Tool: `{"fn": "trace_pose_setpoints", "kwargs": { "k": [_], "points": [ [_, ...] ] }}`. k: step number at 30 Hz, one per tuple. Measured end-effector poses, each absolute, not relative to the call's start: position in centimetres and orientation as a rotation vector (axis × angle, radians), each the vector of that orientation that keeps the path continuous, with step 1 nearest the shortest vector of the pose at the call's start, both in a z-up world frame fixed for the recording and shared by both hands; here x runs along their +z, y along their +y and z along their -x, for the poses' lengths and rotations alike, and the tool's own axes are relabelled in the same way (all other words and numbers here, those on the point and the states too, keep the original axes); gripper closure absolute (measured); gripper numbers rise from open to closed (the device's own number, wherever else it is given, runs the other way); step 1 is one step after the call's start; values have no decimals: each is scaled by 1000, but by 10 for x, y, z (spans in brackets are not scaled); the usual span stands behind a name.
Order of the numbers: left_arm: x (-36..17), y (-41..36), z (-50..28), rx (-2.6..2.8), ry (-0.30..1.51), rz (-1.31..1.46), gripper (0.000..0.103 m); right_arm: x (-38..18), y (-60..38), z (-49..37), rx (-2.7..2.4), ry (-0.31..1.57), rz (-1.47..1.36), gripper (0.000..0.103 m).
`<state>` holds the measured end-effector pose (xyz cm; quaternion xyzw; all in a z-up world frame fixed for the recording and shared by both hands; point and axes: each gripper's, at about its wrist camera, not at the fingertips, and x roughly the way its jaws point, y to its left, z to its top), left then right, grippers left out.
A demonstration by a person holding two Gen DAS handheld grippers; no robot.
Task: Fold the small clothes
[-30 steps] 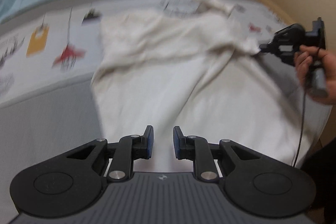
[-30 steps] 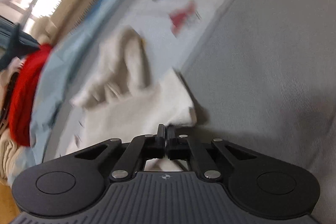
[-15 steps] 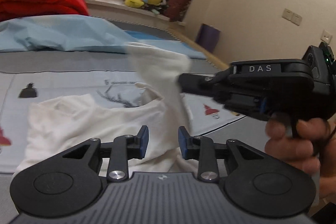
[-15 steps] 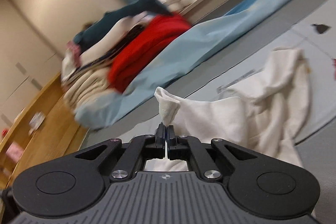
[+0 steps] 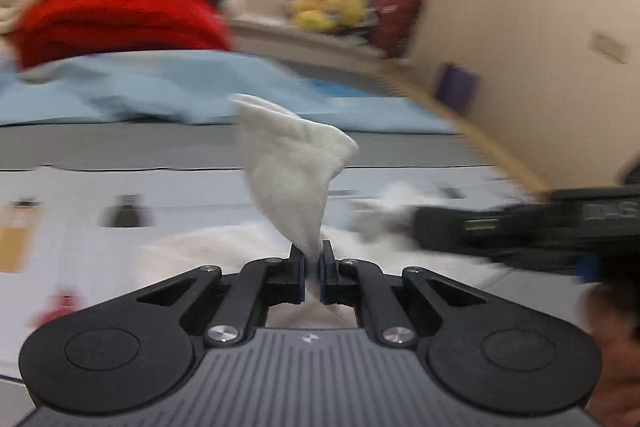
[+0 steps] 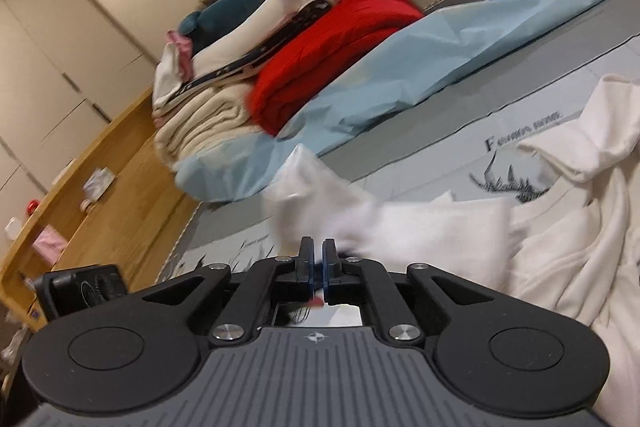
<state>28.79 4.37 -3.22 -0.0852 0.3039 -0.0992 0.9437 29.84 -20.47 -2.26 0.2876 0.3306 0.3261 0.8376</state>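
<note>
So half a second back the left gripper (image 5: 312, 265) was sitting open while the right one held the cloth corner up in front of it. Now that's swapped: the left jaws have clamped onto that corner of the white garment (image 5: 294, 167), which sticks up out of the pinch like a little flag. The right gripper (image 6: 317, 259) looks to have let go. Its jaws are nearly together, but I only see a thin bare gap between them, with the blurred white cloth sitting just past the tips, not in them.

Going outward from there: the rest of the garment (image 6: 560, 247) is lying rumpled on the printed grey mat (image 6: 520, 147), off to the right in the right wrist view, with a sleeve or hem bunched up further back. Behind it there's a light blue sheet (image 6: 400, 75) and a pile with a red blanket (image 6: 332, 43).

My read is this is a handoff in the spreading-out stage, before any real fold. Next the right gripper probably needs to find a second corner or edge so the two can pull it flat. Main risk is grabbing a double layer in that bunched part.
</note>
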Motion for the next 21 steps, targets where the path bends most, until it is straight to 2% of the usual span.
{"fn": "trace_pose_setpoints", "kwargs": {
  "k": [5,10,12,13,15,17,21],
  "points": [
    [-35,179,-288,235,665,215,97,-40,-204,-308,478,758,-555,80],
    [-36,318,-246,975,680,196,95,-63,-202,-315,236,890,-379,80],
    [-29,340,-228,1136,649,210,95,-69,-211,-316,174,904,-403,80],
    [-24,342,-222,1156,632,218,94,-71,-214,-315,149,904,-408,80],
    [-16,327,-226,1096,616,206,84,-73,-219,-314,96,898,-408,80],
    [-17,297,-247,888,632,203,63,-75,-223,-313,48,892,-410,79],
    [-42,216,-277,370,729,207,60,-85,-234,-319,-22,892,-417,76]
  ]
}}
